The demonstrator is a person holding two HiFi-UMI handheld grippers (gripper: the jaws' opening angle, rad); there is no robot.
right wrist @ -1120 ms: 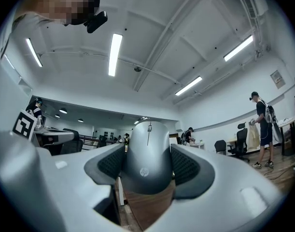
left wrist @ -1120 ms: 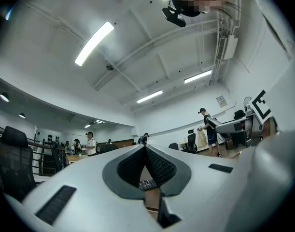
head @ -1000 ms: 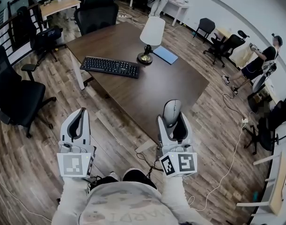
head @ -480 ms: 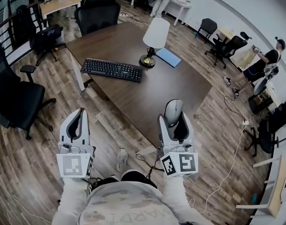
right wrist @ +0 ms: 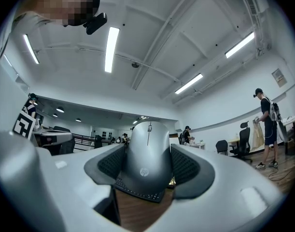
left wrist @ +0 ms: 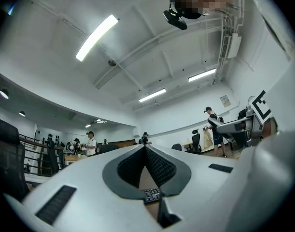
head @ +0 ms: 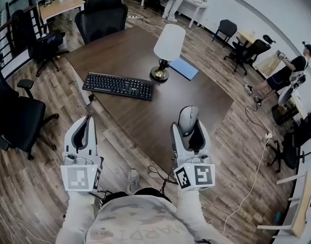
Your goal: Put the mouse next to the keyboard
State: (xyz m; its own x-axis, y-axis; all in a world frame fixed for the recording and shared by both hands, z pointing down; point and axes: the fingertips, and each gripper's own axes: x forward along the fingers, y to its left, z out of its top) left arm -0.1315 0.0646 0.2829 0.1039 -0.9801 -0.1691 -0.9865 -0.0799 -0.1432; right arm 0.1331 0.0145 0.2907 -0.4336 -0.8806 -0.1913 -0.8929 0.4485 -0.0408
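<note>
Table (head: 160,111) nearer now, keyboard (head: 118,86) and lamp (head: 168,47) atop; right gripper (head: 188,132) clamps mouse (head: 188,118), left gripper (head: 84,127) closed empty.

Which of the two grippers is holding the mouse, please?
The right gripper: its jaws are shut on the grey mouse. The left gripper has its jaws together with nothing between them.

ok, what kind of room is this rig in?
Likely an open-plan office: a wooden desk with a keyboard and lamp, a black office chair behind it, further chairs along the wall.
</note>
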